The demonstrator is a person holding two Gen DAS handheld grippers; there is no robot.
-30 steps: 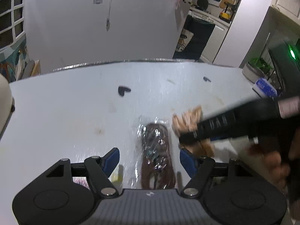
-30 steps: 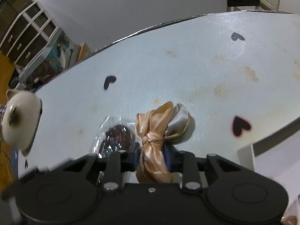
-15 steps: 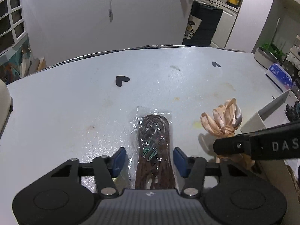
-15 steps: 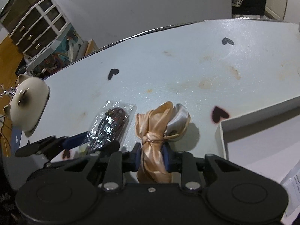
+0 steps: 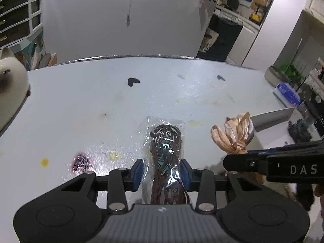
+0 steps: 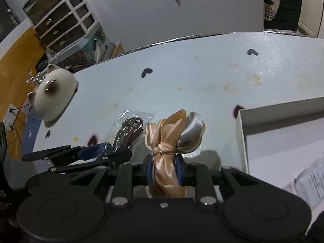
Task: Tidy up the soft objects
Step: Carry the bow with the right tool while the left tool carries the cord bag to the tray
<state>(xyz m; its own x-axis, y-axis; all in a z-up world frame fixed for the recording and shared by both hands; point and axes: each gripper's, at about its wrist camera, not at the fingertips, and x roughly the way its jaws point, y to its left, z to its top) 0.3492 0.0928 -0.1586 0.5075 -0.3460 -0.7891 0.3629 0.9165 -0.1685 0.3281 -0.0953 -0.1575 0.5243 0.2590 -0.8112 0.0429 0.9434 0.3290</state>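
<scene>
Left tongs (image 5: 162, 175) newly closed on packet (image 5: 165, 141), off table (image 5: 81, 111).

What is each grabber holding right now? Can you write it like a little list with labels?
left gripper: jaws have just been closing; now shut on the clear packet of brown cord
right gripper: shut on the peach satin scarf, tied in a knot
table: white with dark heart marks and stains
white box: open, at the right of the scarf
cat-shaped ceramic piece: at the table's left edge
</scene>
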